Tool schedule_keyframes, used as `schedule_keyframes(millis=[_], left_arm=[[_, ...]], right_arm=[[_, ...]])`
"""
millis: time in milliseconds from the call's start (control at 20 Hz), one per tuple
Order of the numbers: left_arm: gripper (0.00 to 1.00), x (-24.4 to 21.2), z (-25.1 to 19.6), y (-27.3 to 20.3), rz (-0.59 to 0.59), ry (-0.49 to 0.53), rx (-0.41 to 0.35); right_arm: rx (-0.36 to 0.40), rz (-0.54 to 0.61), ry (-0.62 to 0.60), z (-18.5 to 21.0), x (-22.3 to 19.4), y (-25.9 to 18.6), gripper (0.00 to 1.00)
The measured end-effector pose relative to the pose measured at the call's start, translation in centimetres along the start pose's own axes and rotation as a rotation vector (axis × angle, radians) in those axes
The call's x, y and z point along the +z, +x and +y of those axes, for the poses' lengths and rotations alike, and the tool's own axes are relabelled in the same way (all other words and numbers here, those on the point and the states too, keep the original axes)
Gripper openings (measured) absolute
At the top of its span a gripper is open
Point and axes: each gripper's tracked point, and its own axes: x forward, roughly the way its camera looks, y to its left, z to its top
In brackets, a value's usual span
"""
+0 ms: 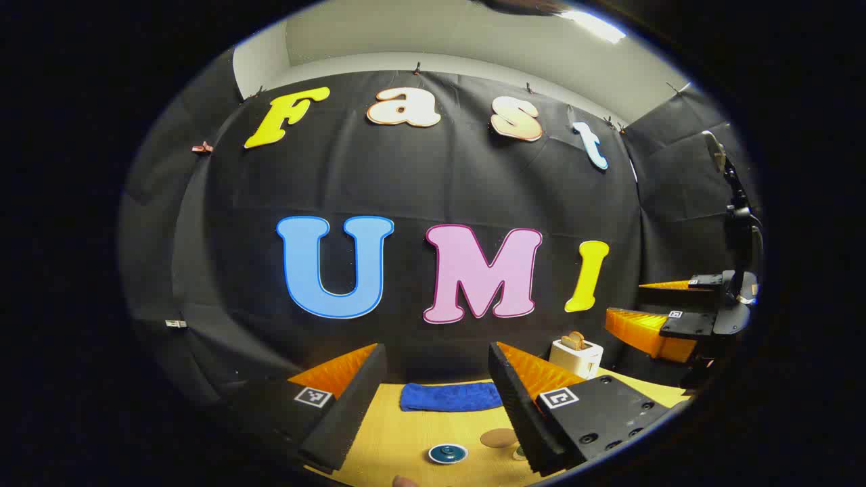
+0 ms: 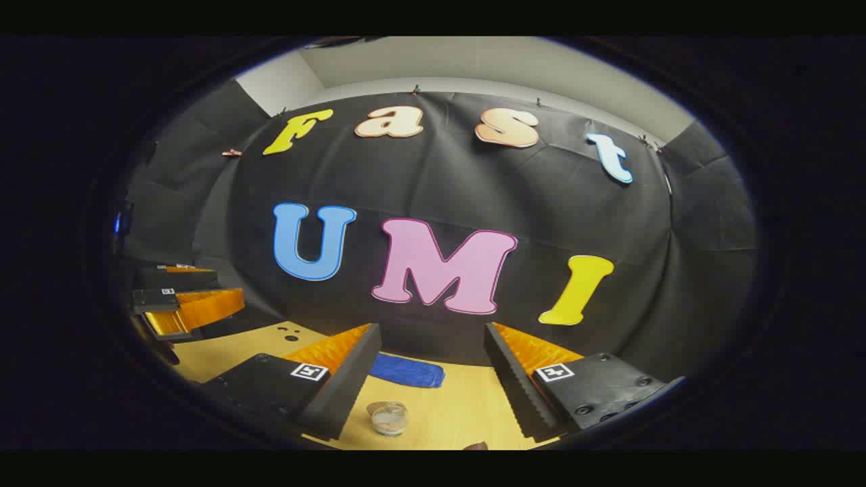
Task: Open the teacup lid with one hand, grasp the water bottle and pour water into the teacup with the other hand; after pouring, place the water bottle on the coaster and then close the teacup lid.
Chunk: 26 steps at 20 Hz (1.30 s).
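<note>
Bottom of the left gripper view, the round coaster (image 1: pixel 498 437) is partly tucked behind the left claw's (image 1: pixel 438 406) right finger. A tiny brownish bit (image 2: pixel 475 446) at the bottom edge of the right gripper view is cut off, can't tell what it is.

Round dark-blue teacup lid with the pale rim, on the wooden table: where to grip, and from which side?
Take the round dark-blue teacup lid by what looks like a small knob at its centre, coming down from above, a finger each side. It sits flat and low, so the rim offers little to pinch.
</note>
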Motion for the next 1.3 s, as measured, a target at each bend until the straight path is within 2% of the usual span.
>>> schedule_keyframes(millis=[350, 700, 1000, 1300], left_arm=[[0.95, -2.3, -0.5, 1.3, 0.015, -0.008, -0.014], [0.95, -8.1, -0.1, 3.6, 0.04, 0.006, -0.019], [0.95, -16.8, -0.2, 6.2, 0.075, 0.031, -0.042], [0.96, -27.9, -0.2, 7.4, 0.159, 0.033, -0.031]], right_arm=[[0.021, 0.014, -0.001, 0.8, -2.2, 1.4, 0.95], [0.013, 0.056, 0.042, 1.5, -8.0, 3.0, 0.95], [0.009, 0.071, 0.075, 2.3, -14.0, 3.5, 0.95], [0.03, 0.064, 0.073, 3.2, -17.5, 2.9, 0.95]])
